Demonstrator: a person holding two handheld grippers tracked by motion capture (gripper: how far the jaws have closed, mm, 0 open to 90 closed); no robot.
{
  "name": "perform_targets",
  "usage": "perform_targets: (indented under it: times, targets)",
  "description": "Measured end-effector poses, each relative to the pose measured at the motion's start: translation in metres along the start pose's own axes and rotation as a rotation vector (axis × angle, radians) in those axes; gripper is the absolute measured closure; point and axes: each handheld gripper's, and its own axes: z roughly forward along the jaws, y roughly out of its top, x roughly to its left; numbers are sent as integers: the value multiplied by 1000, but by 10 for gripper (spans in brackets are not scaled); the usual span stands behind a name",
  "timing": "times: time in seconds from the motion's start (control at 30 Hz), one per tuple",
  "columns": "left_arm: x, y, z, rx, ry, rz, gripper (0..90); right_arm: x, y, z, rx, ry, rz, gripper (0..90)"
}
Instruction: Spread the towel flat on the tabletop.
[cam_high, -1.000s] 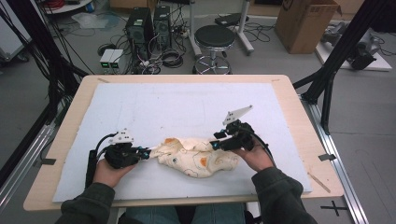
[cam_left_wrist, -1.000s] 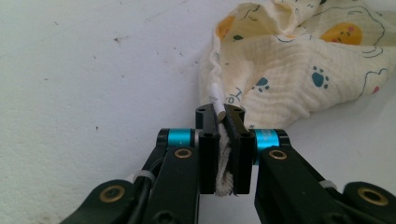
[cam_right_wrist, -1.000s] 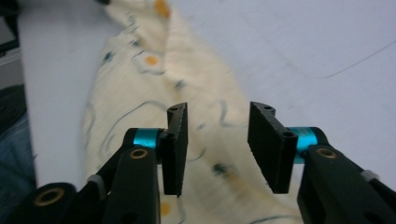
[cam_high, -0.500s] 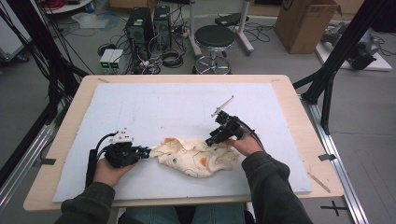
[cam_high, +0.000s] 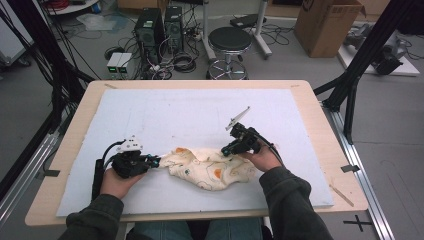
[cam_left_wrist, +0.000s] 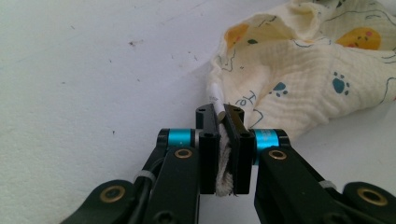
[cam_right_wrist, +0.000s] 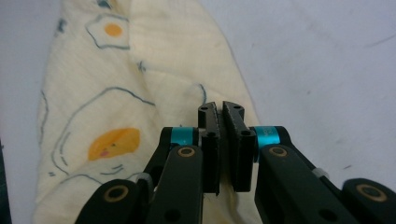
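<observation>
A crumpled cream cloth (cam_high: 210, 167) printed with eggs and paw marks lies on the white mat (cam_high: 175, 110) near the table's front. My left gripper (cam_high: 157, 161) is at the cloth's left end. In the left gripper view it (cam_left_wrist: 219, 109) is shut on a corner of the cloth (cam_left_wrist: 299, 79), and fabric shows between its pads. My right gripper (cam_high: 225, 150) is tipped down onto the cloth's upper right edge. Its jaws have just been closing. In the right gripper view it (cam_right_wrist: 219, 107) is pressed together on the edge of the cloth (cam_right_wrist: 140, 70).
The mat covers most of the wooden table (cam_high: 320, 125). A thin wooden stick (cam_high: 341, 195) lies on the table's front right corner. A black frame post (cam_high: 350, 95) stands off the right edge. A stool (cam_high: 229, 39) and a cardboard box (cam_high: 325, 20) sit on the floor beyond.
The right hand moved left and down from beside the cloth onto its upper right edge, and its jaws came together. The left hand and its grip stayed put.
</observation>
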Motion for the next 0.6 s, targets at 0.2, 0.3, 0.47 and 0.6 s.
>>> perform_targets:
  times: [0.2,0.3,0.47,0.6]
  targets:
    - [-2,6,-9,-29,5,17,850,20,1,-23,-109,-57,-46,858]
    - [-4,10,-15,-40,10,33,852,32,-1,-34,-152,-79,-66,858]
    - [-5,17,-27,-67,18,46,854,45,-6,-48,-210,-93,-79,858]
    - [-10,21,-35,-83,21,70,854,55,-9,-56,-240,-95,-83,858]
